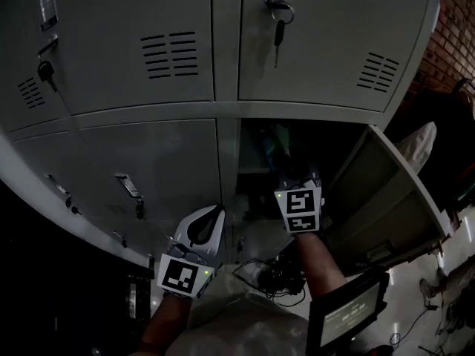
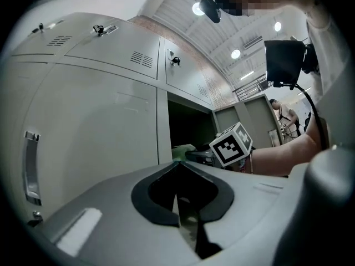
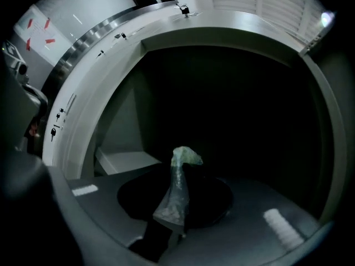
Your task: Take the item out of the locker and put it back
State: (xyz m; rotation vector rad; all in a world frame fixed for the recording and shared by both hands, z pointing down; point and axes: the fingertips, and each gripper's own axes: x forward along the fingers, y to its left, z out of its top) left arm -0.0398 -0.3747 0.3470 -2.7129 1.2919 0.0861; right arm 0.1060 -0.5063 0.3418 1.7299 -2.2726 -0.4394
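Note:
The lower locker [image 1: 334,141] stands open and dark inside. My right gripper [image 1: 288,163] reaches into its mouth, its marker cube [image 1: 300,210] just outside. In the right gripper view its jaws [image 3: 173,218] are pinched on a thin, pale green plastic bag [image 3: 180,173] that sticks up from between them, against the black interior. The left gripper view shows that green bag [image 2: 182,148] at the locker opening. My left gripper [image 1: 211,213] hangs lower left, before the closed neighbouring door, shut [image 2: 186,218] with nothing in it.
The open locker door [image 1: 386,191] swings out to the right of my right arm. Keys [image 1: 278,21] hang in the upper locker's lock. A dark screen [image 1: 349,310] and cables [image 1: 274,277] sit low near my body. A pale ledge [image 3: 125,160] shows at the locker's left.

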